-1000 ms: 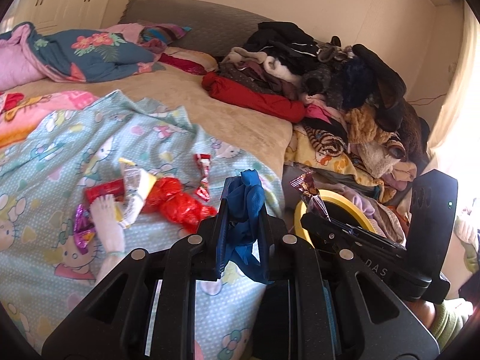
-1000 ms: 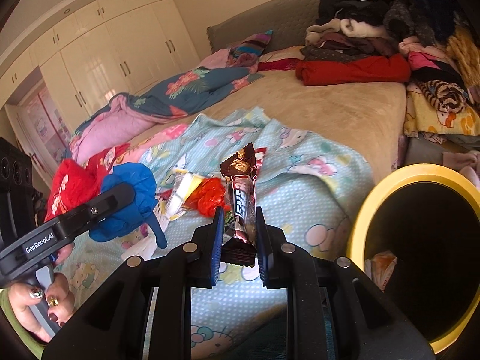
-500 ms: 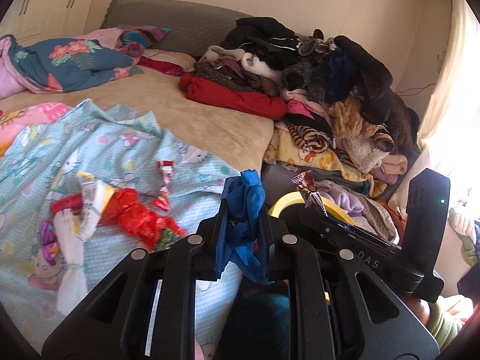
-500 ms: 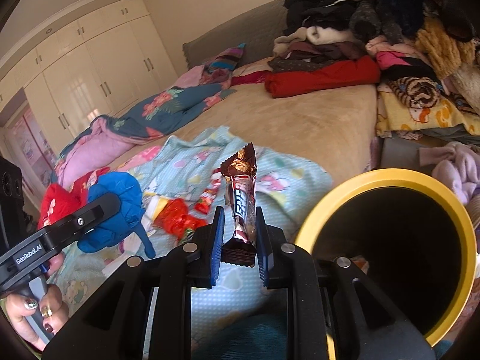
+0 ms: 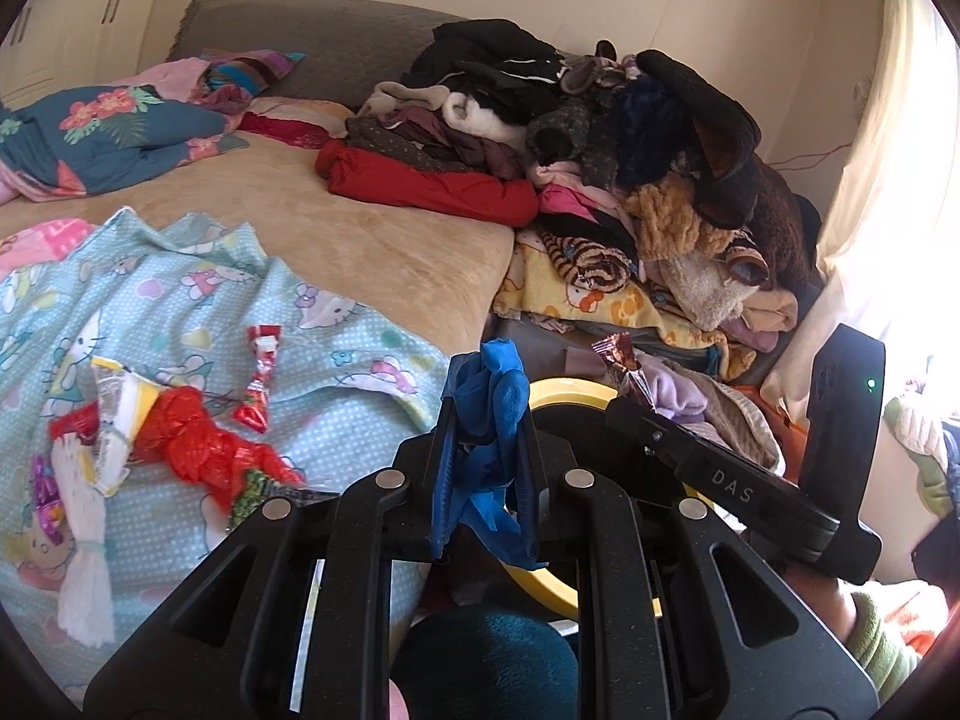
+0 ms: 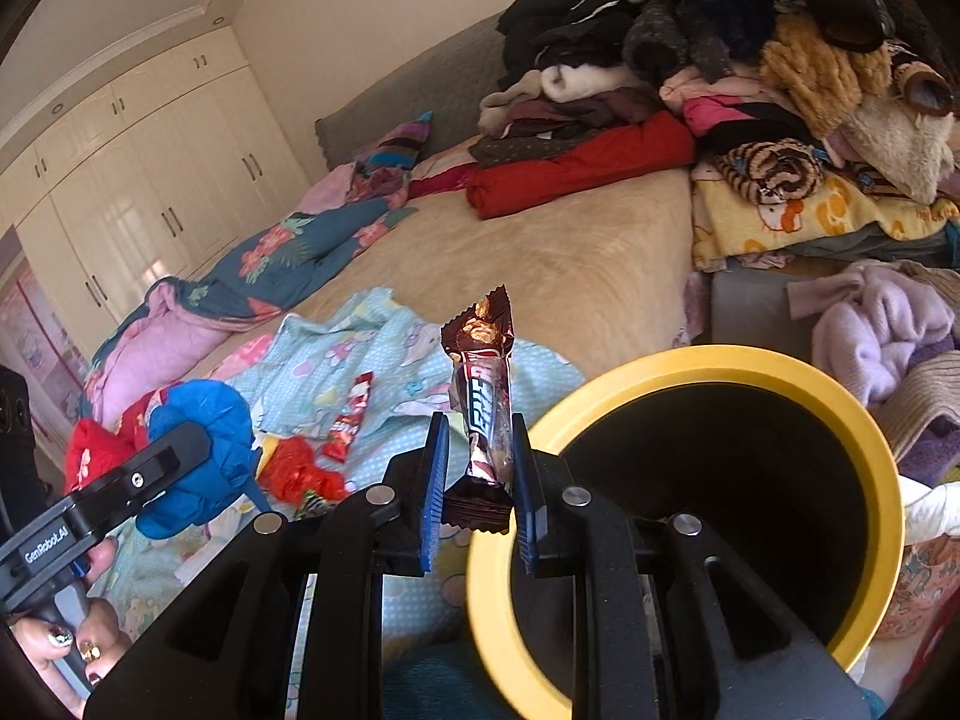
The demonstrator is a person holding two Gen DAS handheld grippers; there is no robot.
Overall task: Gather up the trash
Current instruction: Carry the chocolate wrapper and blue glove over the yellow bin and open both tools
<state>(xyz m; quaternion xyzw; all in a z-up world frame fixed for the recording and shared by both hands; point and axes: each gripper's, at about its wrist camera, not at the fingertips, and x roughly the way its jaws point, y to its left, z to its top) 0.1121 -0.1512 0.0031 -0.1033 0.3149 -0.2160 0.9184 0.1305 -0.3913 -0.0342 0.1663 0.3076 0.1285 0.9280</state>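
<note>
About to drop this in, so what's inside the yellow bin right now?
In the right wrist view the yellow bin shows only a dark interior; no contents can be made out. The right gripper and its candy bar wrapper cover the near rim.

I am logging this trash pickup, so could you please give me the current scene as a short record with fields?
setting: bed with a Hello Kitty sheet and piled clothes
left gripper: shut on crumpled blue glove
right gripper: shut on brown snack wrapper, held upright
bin: yellow-rimmed bin, beside the bed, close under both grippers
trash on the sheet: red plastic bag, small red wrapper, white and yellow wrapper
</note>
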